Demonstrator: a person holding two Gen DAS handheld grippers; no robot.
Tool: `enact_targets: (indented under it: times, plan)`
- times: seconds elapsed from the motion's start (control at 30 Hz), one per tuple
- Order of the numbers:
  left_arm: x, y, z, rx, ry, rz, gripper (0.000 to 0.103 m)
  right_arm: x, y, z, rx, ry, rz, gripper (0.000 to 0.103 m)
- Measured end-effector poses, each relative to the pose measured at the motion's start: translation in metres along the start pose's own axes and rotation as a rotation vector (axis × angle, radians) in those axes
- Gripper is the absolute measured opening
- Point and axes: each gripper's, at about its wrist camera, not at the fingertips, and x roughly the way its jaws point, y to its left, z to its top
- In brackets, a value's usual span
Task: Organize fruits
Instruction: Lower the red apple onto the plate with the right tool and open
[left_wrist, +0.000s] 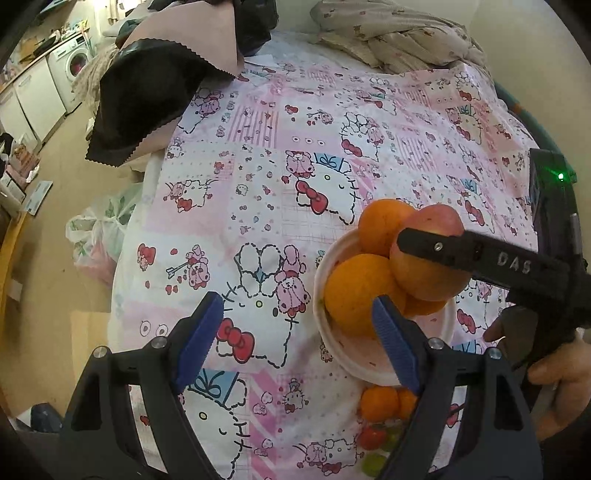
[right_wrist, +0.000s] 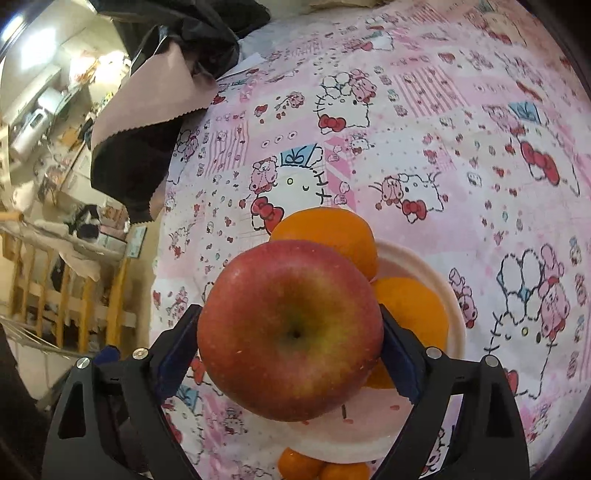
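The right gripper (right_wrist: 290, 354) has a red apple (right_wrist: 290, 332) between its blue pads, which touch both sides of it, above a white bowl (right_wrist: 456, 332) holding oranges (right_wrist: 413, 306). The left gripper (left_wrist: 295, 339) hangs wide and empty beside the bowl. Small tangerines (left_wrist: 380, 402) lie on the pink cartoon-print cloth (left_wrist: 258, 166) just outside the bowl.

Pink cartoon-print bedsheet (left_wrist: 280, 155) covers surface; black-and-pink cloth (left_wrist: 147, 99) draped over its far-left edge, floral fabric (left_wrist: 391, 33) bunched at far side, washing machine (left_wrist: 74, 62) beyond.
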Motion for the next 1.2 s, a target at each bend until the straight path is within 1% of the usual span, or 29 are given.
enact_targets:
  times: [0.1,0.43,0.6,0.83,0.93,1.07,1.2]
  plan:
    - [0.001,0.000,-0.001,0.002,0.003,0.004,0.080,-0.002,-0.002,0.001,-0.011,0.000,-0.029,0.092]
    - [0.005,-0.001,-0.002,0.007,0.013,0.007,0.080,-0.009,-0.002,0.002,-0.011,-0.018,-0.020,0.092]
    - [0.004,0.000,-0.002,0.006,0.001,0.014,0.080,-0.035,-0.004,0.008,-0.013,-0.099,-0.003,0.092]
    - [0.000,0.001,-0.002,0.001,-0.021,0.020,0.080,-0.051,-0.010,0.005,0.008,-0.123,-0.007,0.092]
    - [-0.005,0.001,-0.003,0.004,-0.037,0.026,0.080,-0.070,-0.013,0.002,0.017,-0.160,-0.005,0.092]
    - [-0.015,0.003,-0.006,-0.002,-0.075,0.038,0.080,-0.099,-0.016,-0.008,0.031,-0.203,-0.012,0.092]
    - [-0.029,0.003,-0.009,0.013,-0.115,0.046,0.080,-0.121,-0.019,-0.031,0.051,-0.234,-0.025,0.092]
